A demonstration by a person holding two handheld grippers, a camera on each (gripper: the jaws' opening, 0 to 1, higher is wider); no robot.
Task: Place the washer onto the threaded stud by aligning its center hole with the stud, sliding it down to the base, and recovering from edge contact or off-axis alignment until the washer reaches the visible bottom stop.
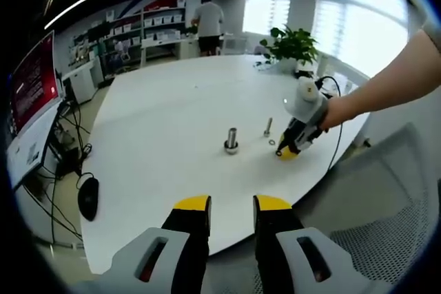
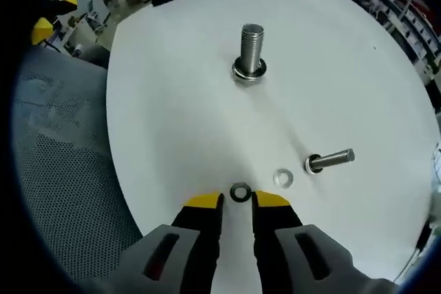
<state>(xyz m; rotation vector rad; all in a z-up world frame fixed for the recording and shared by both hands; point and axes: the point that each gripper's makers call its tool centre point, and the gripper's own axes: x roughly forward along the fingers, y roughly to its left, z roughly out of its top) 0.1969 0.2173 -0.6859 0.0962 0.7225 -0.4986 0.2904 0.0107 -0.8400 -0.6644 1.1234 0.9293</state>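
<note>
As the right tongs (image 2: 238, 201) reached the dark washer (image 2: 240, 191), pickup was the step in hand.
Their jaws stood slightly parted, holding nothing, the washer lying flat at their tips beside a pale washer (image 2: 283, 177); the left tongs (image 1: 231, 206) hung likewise empty. Next, judged: grip it and carry it to the upright threaded stud (image 2: 251, 51) across the worktop (image 2: 172, 115).

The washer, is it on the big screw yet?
Not yet. The dark washer lies flat on the table, right at the open tips of the right tool, ungrasped. The threaded stud stands apart. Grasping, carrying and sliding it down remain.
</note>
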